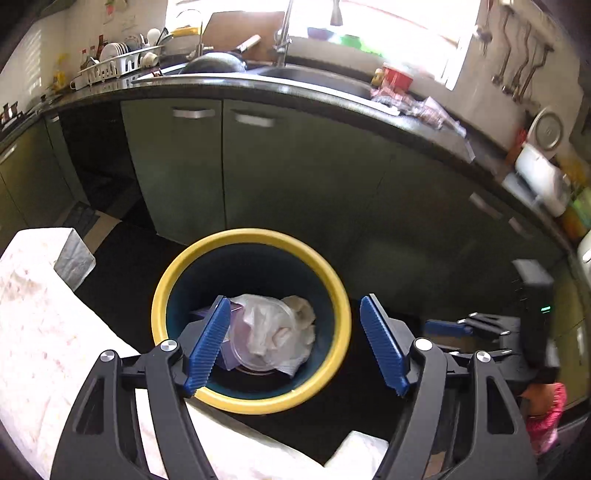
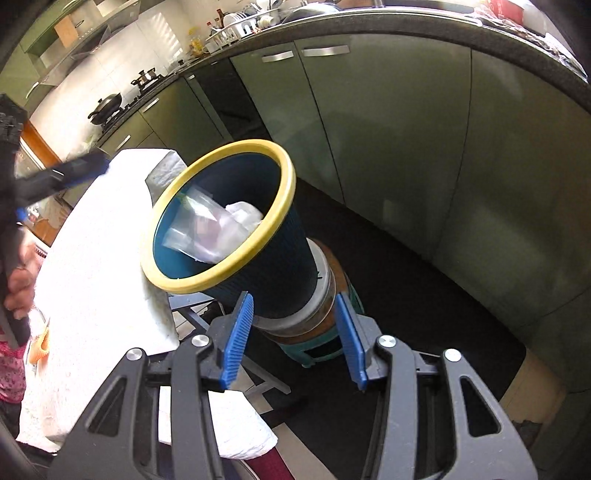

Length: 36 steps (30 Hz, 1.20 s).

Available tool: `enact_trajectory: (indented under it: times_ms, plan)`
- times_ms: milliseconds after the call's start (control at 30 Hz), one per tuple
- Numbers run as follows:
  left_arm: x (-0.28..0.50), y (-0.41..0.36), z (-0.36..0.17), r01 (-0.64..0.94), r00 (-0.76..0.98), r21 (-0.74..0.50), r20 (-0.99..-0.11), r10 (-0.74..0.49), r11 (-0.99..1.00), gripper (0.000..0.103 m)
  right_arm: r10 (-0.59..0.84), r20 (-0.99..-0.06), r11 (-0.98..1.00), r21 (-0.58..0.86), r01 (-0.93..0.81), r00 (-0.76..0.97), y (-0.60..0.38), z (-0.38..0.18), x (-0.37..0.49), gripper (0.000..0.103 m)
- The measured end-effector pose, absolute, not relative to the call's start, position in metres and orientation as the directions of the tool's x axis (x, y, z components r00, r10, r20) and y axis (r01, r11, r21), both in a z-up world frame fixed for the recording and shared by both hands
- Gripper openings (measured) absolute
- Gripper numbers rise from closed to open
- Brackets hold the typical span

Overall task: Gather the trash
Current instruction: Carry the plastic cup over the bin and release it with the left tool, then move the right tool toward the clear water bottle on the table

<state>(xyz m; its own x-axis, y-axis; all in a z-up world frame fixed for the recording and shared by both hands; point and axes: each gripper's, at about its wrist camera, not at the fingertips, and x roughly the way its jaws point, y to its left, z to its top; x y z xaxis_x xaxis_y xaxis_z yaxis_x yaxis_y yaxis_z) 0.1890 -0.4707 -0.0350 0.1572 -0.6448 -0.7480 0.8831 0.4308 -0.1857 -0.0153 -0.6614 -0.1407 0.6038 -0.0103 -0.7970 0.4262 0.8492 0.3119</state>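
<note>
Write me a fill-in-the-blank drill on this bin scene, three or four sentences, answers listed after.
1. The bin has a rim coloured ____.
2. The left gripper hangs above the bin with nothing between its fingers, so it is ____.
3. The bin already holds a clear plastic ____ and crumpled paper.
4. The cabinet doors behind the bin are coloured ____.

Missing words: yellow; open; bag; green

Green cabinets (image 1: 295, 173), dark countertop (image 1: 229, 88), bright window (image 1: 399, 29), dark floor (image 2: 424, 314)
</note>
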Motion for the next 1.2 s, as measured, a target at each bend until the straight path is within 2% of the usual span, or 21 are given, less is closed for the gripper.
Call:
enact_trajectory:
  times_ms: [67, 133, 267, 300, 433, 533, 833, 1000, 1200]
  plan:
    - [0.187, -0.445, -0.014, 0.877, 0.182, -0.198, -0.705, -0.685, 0.437, 0.072, -0.004, -0.799, 0.85, 0.314, 0.423, 0.601, -0.659, -0.142, -0.013, 0.044]
    - [0.184, -0.415, 0.006, 0.868, 0.224, -0.202, -0.656, -0.72, 0.454, 0.082, -0.001, -0.803, 0.851, 0.312, 0.422, 0.597, -0.656, -0.143, -0.011, 0.044]
    - [0.179, -0.341, 0.04, 0.832, 0.346, -0.178, -0.573, -0.743, 0.525, 0.089, 0.005, -0.805, 0.858, 0.308, 0.411, 0.593, -0.648, -0.143, -0.007, 0.045]
    - [0.178, -0.32, 0.047, 0.814, 0.395, -0.159, -0.553, -0.733, 0.559, 0.092, 0.007, -0.806, 0.861, 0.306, 0.406, 0.592, -0.646, -0.142, -0.005, 0.045]
    - [0.175, -0.237, 0.055, 0.705, 0.583, -0.071, -0.507, -0.635, 0.705, 0.093, 0.007, -0.808, 0.877, 0.287, 0.384, 0.589, -0.631, -0.135, 0.004, 0.047]
    - [0.18, -0.175, 0.055, 0.598, 0.681, -0.061, -0.487, -0.547, 0.799, 0.095, 0.01, -0.81, 0.892, 0.272, 0.36, 0.586, -0.62, -0.129, 0.013, 0.047]
    - [0.204, -0.017, 0.021, 0.284, 0.809, -0.038, -0.526, -0.261, 0.958, 0.098, 0.023, -0.831, 0.956, 0.181, 0.23, 0.556, -0.563, -0.106, 0.057, 0.052]
    - [0.23, 0.057, -0.014, 0.125, 0.808, -0.039, -0.576, -0.125, 0.991, 0.098, 0.053, -0.834, 0.991, 0.113, 0.076, 0.549, -0.509, -0.081, 0.096, 0.053]
    - [0.251, 0.106, -0.065, -0.011, 0.758, -0.001, -0.653, 0.008, 1.0, 0.098, 0.123, -0.857, 0.989, 0.065, -0.132, 0.501, -0.434, -0.056, 0.141, 0.054]
